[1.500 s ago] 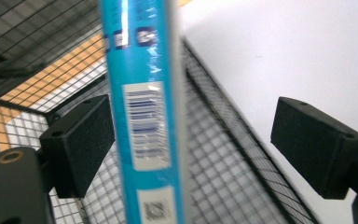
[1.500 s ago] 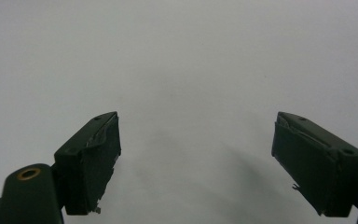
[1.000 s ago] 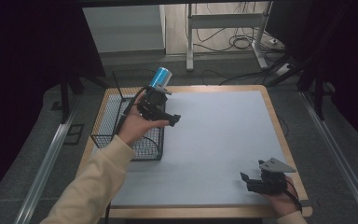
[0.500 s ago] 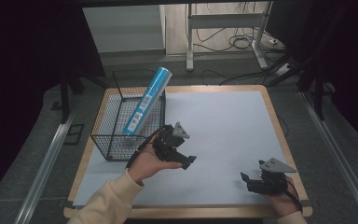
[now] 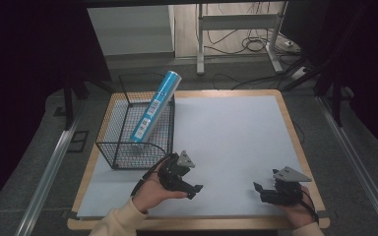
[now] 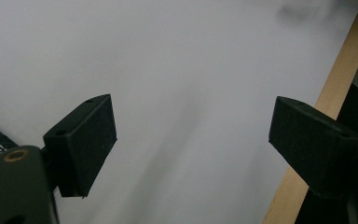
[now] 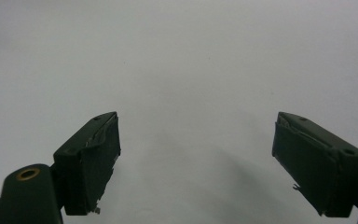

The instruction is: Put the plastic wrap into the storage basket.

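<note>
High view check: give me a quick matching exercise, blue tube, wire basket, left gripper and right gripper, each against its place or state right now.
Things:
1. blue tube
2. wire basket
3. left gripper
4. right gripper

Places or states:
A. open, at the near right of the white table
B. leans tilted, top end above the rim
C. open, just in front of the basket
D. stands at the table's left edge

Pairs: 1-B, 2-D, 3-C, 4-A

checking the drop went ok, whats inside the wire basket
One blue tube stands tilted in the black wire basket, its top leaning over the rim. Nothing else shows through the mesh, though the tube's lower end and the mesh hide a bit of the basket floor.
</note>
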Motion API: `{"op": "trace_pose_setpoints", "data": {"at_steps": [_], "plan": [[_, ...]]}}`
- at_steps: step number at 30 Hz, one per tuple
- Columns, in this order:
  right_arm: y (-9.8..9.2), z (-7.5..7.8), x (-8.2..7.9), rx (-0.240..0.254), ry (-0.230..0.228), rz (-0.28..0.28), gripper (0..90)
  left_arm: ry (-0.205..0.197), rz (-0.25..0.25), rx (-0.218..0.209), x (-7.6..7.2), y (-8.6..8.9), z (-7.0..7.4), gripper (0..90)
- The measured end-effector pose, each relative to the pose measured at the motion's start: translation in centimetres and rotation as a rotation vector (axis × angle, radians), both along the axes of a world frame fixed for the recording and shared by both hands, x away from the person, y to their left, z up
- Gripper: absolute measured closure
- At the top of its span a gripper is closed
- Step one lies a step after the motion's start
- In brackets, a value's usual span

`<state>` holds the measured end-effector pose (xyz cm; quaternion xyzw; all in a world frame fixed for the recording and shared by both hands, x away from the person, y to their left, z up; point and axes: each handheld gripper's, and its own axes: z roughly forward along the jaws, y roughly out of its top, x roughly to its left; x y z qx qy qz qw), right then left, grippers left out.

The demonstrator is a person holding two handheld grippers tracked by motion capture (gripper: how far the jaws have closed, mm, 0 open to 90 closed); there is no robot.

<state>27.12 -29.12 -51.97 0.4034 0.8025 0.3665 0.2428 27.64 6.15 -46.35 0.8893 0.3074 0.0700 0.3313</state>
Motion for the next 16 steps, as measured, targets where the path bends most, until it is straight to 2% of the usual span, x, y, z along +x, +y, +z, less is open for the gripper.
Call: {"op": "trace_pose_setpoints", "data": {"at_steps": [11,16], "plan": [[0.06,0.06,-0.07,0.010,-0.001,-0.001,15.5,0.008,0.020,-0.017,0.06,0.66,-0.25,15.2],[-0.07,0.31,-0.14,0.037,-0.014,-0.005,15.4,0.016,0.034,-0.023,-0.04,1.07,-0.73,15.1]]}}
